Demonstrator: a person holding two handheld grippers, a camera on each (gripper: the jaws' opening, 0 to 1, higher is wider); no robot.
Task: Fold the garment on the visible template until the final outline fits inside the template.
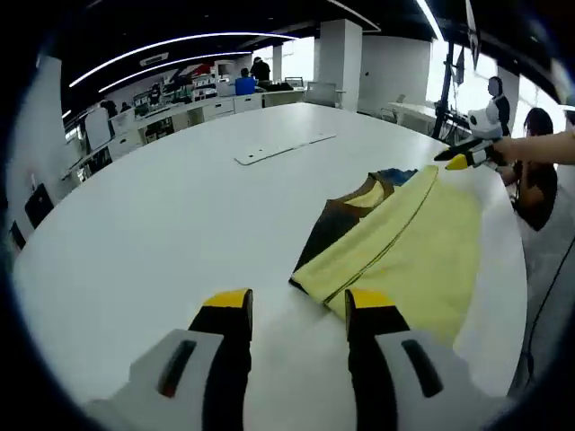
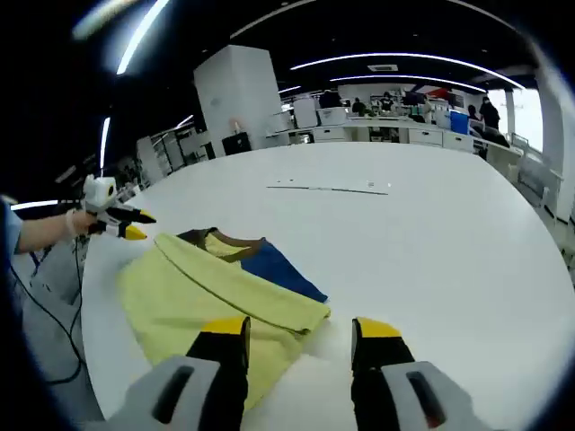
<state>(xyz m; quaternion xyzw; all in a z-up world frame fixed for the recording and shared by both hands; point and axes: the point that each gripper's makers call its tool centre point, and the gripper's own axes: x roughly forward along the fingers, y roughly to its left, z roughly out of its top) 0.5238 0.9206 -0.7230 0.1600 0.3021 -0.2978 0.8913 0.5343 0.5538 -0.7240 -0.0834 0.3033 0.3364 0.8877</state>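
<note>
A yellow garment [image 1: 404, 247] lies folded on the round white table [image 1: 162, 224], with a brown collar part [image 1: 337, 220] and a bit of blue showing from under it. My left gripper [image 1: 298, 301] is open at the garment's near corner, its right jaw touching the yellow edge, nothing between the jaws. In the right gripper view the yellow garment [image 2: 207, 292] covers a blue layer [image 2: 274, 269]. My right gripper [image 2: 301, 330] is open just short of the folded corner. Each hand-held gripper shows across the cloth, the right gripper [image 1: 463, 160] at its far end and the left gripper [image 2: 121, 222] at its far edge.
A thin white strip [image 1: 283, 149] lies on the table beyond the garment, and the same strip [image 2: 328, 189] is in the right gripper view. The table edge [image 1: 517, 269] runs close by the garment. A seated person [image 1: 539, 175], desks and several people stand further back.
</note>
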